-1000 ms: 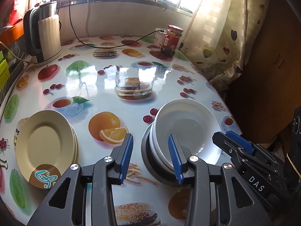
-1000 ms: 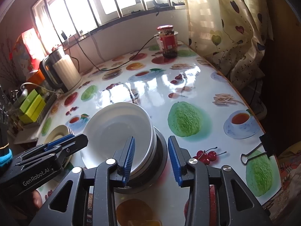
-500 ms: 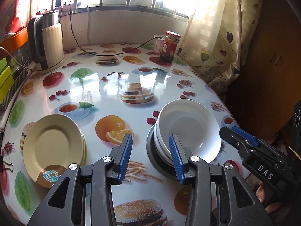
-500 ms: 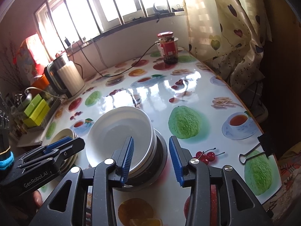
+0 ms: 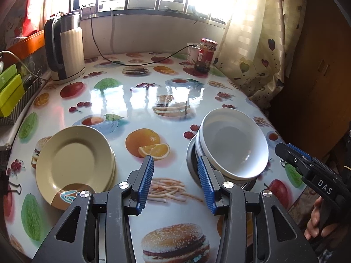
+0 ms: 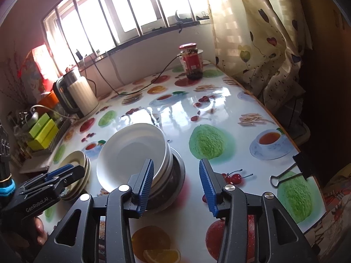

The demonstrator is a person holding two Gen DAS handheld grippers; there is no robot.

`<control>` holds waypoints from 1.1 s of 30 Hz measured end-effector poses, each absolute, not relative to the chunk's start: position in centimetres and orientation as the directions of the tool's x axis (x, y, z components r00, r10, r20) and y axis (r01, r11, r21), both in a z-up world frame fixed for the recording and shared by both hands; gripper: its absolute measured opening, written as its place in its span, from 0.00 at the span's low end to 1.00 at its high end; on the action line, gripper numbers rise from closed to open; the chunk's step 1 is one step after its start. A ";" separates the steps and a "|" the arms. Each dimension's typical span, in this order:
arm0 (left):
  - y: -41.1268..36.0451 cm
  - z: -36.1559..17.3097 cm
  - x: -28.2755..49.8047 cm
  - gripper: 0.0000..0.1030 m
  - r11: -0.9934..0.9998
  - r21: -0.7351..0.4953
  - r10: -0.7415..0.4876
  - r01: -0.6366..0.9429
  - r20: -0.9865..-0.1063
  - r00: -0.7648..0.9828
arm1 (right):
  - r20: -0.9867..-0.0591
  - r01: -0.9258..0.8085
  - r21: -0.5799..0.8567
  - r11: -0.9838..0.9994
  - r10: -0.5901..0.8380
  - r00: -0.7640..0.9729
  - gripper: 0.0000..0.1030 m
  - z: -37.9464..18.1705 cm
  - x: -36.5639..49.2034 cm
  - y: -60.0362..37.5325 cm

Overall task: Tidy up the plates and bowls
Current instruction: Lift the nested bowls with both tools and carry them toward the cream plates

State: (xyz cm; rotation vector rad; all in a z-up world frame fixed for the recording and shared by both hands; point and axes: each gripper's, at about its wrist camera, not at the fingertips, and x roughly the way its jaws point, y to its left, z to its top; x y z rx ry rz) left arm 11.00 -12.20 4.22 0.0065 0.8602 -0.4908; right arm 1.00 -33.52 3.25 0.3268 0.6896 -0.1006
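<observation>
A stack of white bowls (image 5: 233, 144) sits nested in a metal bowl (image 5: 191, 160) on the fruit-print table; it also shows in the right wrist view (image 6: 129, 155). A stack of cream plates (image 5: 73, 164) lies at the left, also seen in the right wrist view (image 6: 75, 164). My left gripper (image 5: 175, 184) is open and empty, raised between the plates and bowls. My right gripper (image 6: 175, 186) is open and empty, just right of the bowl stack.
An electric kettle (image 5: 65, 48) with its cord stands at the back left. A red-lidded jar (image 5: 206, 54) stands at the back right. Green boxes (image 5: 8, 92) sit in a rack on the left. A binder clip (image 6: 291, 173) grips the right table edge by the curtain (image 6: 258, 32).
Both grippers have pulled back and risen away from the bowl stack. The bowls and plates have not moved.
</observation>
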 end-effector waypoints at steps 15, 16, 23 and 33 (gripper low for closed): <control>-11.9 2.0 11.0 0.43 0.878 -0.259 -0.448 0.402 -0.738 0.505 | -0.649 0.224 0.294 0.929 0.022 0.760 0.45 1.1 -0.1 -34.8; -11.9 1.9 11.0 0.43 0.876 -0.266 -0.453 0.402 -0.739 0.499 | -0.651 0.225 0.298 0.928 0.025 0.759 0.45 0.9 -0.1 -34.9; -11.8 0.3 12.0 0.43 0.867 -0.332 -0.482 0.372 -0.748 0.456 | -0.664 0.226 0.337 0.914 0.061 0.745 0.45 -0.9 0.5 -35.5; -11.8 -1.0 13.4 0.43 0.831 -0.430 -0.549 0.353 -0.735 0.399 | -0.657 0.215 0.424 0.880 0.135 0.741 0.45 -2.7 1.4 -36.7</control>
